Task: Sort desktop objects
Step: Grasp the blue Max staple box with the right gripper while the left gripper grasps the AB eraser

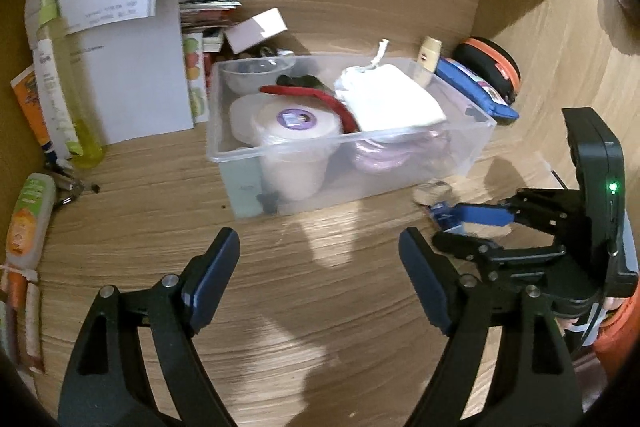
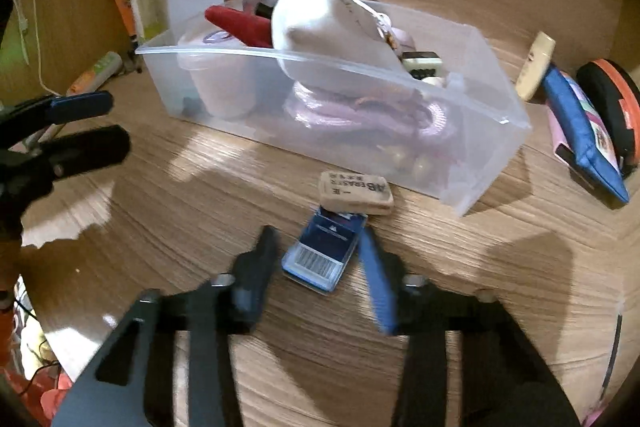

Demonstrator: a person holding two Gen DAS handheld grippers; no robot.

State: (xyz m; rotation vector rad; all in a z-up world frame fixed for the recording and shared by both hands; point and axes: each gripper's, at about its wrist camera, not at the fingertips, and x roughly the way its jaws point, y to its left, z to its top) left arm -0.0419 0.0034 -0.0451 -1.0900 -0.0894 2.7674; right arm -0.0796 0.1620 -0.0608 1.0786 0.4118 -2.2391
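A clear plastic bin (image 1: 280,153) (image 2: 496,163) stands on the wooden desk, holding a white cup, a red item, a white pouch (image 2: 320,27) and pink cord. In front of it lie a tan eraser (image 2: 356,191) and a small blue box (image 2: 324,251). My right gripper (image 2: 320,259) is open, its fingers on either side of the blue box, low over the desk. It also shows in the left wrist view (image 1: 452,227). My left gripper (image 1: 320,267) is open and empty over bare desk before the bin.
Left of the bin stand a white paper folder (image 1: 132,75), a yellow bottle (image 1: 68,95) and stacked booklets (image 1: 208,11). A tube (image 1: 28,219) lies at far left. Right of the bin are a blue pouch (image 2: 580,131), an orange-black case (image 2: 612,99) and a cream tube (image 2: 536,67).
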